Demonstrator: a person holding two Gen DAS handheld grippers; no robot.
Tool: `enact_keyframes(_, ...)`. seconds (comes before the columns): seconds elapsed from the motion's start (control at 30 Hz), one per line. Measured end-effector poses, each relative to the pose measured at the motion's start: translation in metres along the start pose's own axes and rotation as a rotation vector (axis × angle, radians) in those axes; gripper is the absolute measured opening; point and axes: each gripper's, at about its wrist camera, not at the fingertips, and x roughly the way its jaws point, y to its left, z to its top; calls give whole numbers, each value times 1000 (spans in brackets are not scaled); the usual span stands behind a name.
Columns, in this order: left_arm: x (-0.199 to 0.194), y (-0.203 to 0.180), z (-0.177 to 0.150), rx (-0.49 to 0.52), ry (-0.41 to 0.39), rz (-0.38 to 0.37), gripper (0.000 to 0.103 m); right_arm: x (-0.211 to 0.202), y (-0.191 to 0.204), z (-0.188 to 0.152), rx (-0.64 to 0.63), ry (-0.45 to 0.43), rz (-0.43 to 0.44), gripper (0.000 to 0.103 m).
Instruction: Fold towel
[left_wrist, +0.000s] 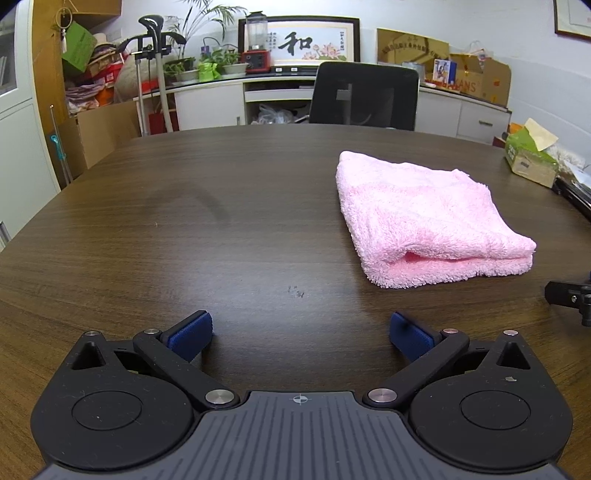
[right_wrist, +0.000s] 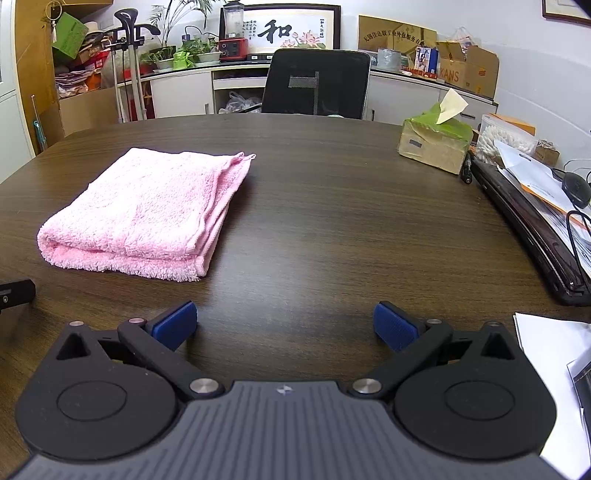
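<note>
A pink towel (left_wrist: 424, 218) lies folded in layers on the dark wooden table (left_wrist: 221, 221); it also shows in the right wrist view (right_wrist: 147, 210). My left gripper (left_wrist: 301, 332) is open and empty, low over the table, with the towel ahead to its right. My right gripper (right_wrist: 284, 325) is open and empty, with the towel ahead to its left. Part of the right gripper (left_wrist: 570, 295) shows at the right edge of the left wrist view, and part of the left gripper (right_wrist: 14, 293) at the left edge of the right wrist view.
A green tissue box (right_wrist: 436, 142) stands at the far right of the table. A dark laptop with papers and cables (right_wrist: 535, 229) lies along the right edge, and white paper (right_wrist: 554, 369) at the near right. A black office chair (right_wrist: 317, 85) stands behind the table.
</note>
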Motion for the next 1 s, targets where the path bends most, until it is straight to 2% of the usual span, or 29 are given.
enact_keyframes(1.0,0,-1,0,-6,1,4,103,1,0,-2,3,-5,-1,103)
